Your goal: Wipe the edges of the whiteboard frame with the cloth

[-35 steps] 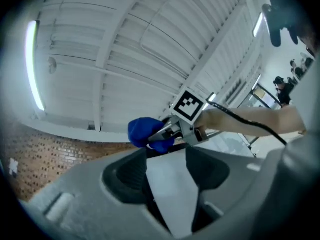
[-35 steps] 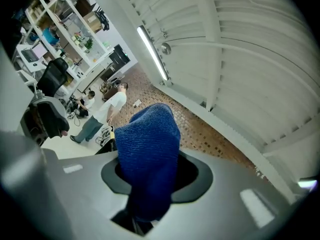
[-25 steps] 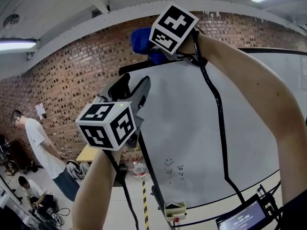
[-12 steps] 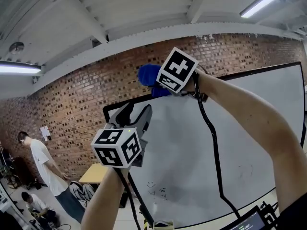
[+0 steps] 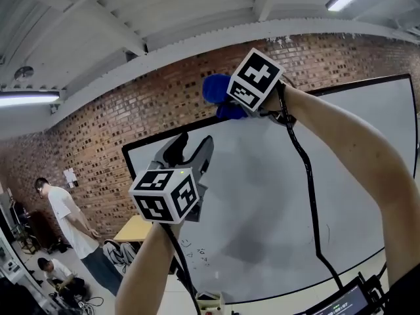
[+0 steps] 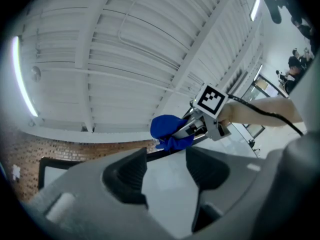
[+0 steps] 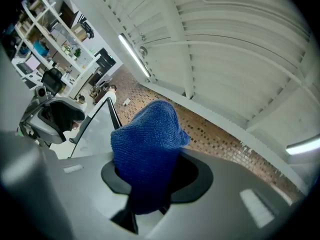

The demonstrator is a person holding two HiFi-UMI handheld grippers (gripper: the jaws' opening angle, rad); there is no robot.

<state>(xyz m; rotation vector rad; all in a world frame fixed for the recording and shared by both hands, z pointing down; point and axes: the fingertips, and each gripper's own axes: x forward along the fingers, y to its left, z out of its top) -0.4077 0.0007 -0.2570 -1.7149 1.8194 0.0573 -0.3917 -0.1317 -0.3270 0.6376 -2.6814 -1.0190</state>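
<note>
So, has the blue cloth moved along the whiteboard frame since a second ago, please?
Yes. The blue cloth has slid rightward along the top edge, farther from the whiteboard frame's top-left corner.

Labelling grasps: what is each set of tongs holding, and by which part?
Right tongs clamp the blue cloth by its bunched lower end; the rest sticks out beyond the jaws. Left tongs stand open, holding nothing.

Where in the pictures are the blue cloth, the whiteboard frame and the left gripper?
blue cloth (image 7: 147, 149): right gripper view, middle of the bunched fabric.
whiteboard frame (image 5: 367, 84): head view, its black top edge.
left gripper (image 6: 166, 159): left gripper view, gap between its open fingertips.
</note>
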